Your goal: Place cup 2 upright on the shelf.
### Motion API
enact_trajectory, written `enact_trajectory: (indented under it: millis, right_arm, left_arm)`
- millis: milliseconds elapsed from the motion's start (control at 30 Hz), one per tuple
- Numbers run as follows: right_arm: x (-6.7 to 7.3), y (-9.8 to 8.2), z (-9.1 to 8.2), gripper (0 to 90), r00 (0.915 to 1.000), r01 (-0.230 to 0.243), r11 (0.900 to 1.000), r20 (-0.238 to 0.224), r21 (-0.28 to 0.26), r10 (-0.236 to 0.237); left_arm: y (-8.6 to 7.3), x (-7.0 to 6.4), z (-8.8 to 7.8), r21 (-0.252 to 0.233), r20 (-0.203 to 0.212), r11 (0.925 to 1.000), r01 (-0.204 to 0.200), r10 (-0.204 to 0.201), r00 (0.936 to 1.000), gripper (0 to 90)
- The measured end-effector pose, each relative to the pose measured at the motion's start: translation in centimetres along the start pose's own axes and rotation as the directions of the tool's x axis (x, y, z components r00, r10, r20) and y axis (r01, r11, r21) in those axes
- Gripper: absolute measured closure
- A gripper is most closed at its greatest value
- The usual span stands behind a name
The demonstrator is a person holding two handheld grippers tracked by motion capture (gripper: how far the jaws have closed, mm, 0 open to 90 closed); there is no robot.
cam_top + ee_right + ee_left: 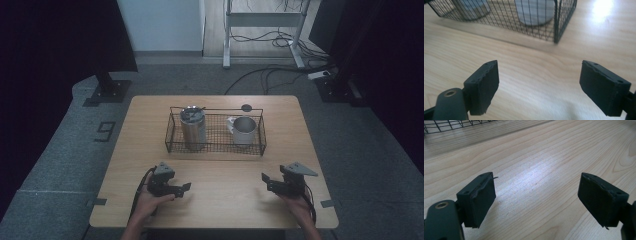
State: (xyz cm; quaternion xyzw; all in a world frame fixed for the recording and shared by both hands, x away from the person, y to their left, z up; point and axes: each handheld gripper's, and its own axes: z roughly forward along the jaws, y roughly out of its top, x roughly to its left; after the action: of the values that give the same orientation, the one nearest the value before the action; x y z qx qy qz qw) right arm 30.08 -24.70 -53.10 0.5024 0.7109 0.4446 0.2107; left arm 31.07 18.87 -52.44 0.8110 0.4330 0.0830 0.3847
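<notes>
1. Two claws rest low over the bench [225, 205], in front of the basket [215, 150], one to each side. I judge this a ready stance, since neither one reaches for anything.
2. Left claw [184, 187]: its jaws stand apart with only bare wood between them [536, 200]. It is open and empty, in front of the basket's left end.
3. Right claw [266, 178]: its jaws are likewise spread with nothing held [539, 85]. It points at the basket's near right corner [556, 30], which probably puts the mug first in line.
4. Both hands grip the claw bodies from behind, so the jaws aim toward the basket.
5. Basket: black wire, oblong and low-walled. It sits crosswise on the bench, beyond both claws.
6. Tumbler [192, 129]: tall, steel, with a dark lid. It stands upright in the basket's left end [471, 7].
7. Mug [244, 130]: short, pale metal and open-topped, with its handle to the left. It stands upright in the basket's right end [534, 12], apart from the tumbler.
8. Disc [246, 107]: small and dark, it lies on the bench just behind the basket.
</notes>
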Motion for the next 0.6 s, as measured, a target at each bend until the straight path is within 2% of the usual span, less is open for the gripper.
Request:
enact_trajectory:
  millis: [267, 600]
  right_arm:
    - [-0.4, -1.2, 0.4, 15.2, 0.9997, 0.018, 0.998, 0.017, 0.052, -0.018]
    - [-0.6, -1.4, 0.5, 14.8, 0.9997, 0.011, 0.999, 0.023, 0.053, -0.012]
  left_arm:
    - [0.0, 0.0, 0.0, -0.002, -0.004, 1.0, 0.0, 0.0, 1.0, 14.8]
    - [-0.1, 0.1, -0.1, -0.003, -0.008, 1.0, -0.002, 0.002, 1.0, 14.8]
